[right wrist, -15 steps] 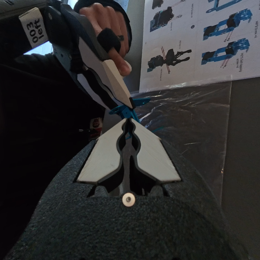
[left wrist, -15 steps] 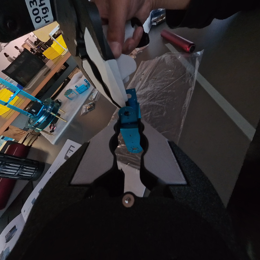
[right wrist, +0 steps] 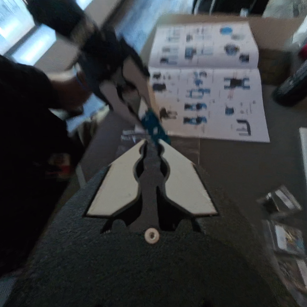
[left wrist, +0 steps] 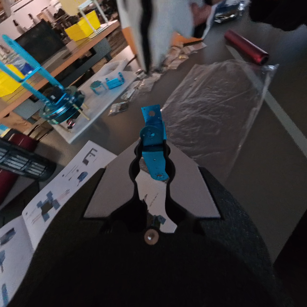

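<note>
Jaws: left gripper [left wrist: 152,146] pinches blue bracket [left wrist: 153,142]; right gripper [right wrist: 152,143] slightly apart, empty.

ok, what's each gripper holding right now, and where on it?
Left gripper pinches the blue metal bracket at its middle bend, both ends free. Right gripper is open, holding nothing.

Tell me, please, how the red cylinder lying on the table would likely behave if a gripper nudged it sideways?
The red cylinder lies on its side on the bare grey table, so it would probably roll. Its glossy, metal-looking shell suggests it is stiff and perhaps slippery to grip.
</note>
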`<state>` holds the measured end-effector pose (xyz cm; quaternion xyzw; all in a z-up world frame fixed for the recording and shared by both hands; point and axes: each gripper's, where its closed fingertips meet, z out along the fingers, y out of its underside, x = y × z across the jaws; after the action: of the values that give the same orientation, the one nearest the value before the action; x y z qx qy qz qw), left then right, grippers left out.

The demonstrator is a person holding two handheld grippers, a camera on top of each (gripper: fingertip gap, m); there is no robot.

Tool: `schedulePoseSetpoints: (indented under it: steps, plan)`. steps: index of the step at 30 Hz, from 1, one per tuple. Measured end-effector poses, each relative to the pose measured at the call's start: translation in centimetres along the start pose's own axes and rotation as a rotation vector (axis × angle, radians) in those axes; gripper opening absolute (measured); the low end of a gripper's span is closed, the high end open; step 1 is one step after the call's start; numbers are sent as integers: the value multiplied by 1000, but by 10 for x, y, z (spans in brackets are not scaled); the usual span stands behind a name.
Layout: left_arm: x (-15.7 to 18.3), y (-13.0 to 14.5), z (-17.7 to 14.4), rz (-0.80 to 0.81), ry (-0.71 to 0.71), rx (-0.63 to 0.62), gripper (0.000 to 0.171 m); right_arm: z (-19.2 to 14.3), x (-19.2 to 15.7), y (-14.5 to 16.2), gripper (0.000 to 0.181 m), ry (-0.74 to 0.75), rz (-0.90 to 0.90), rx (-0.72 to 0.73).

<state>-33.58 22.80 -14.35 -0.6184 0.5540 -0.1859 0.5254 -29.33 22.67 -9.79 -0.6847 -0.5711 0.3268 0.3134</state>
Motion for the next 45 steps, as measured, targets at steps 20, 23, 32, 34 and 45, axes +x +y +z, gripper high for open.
schedulePoseSetpoints:
  steps: [20, 23, 32, 34, 45]
  plan:
    - [-33, 4, -19, -157, -65, 16, 24, 68, -20, 96, 6, -326, -368, -358]
    - [-30, 4, -18, -147, -52, 13, 24, 69, -18, 101, 6, -339, -335, -374]
    - [-27, 4, -18, -134, -45, 6, 24, 67, -18, 102, 3, -351, -293, -373]
    - [-27, 4, -18, -129, -46, 5, 24, 66, -18, 102, 2, -347, -287, -381]
    - [-27, 7, -13, -158, -46, -13, 24, 65, -13, 95, 0, -211, -335, -389]
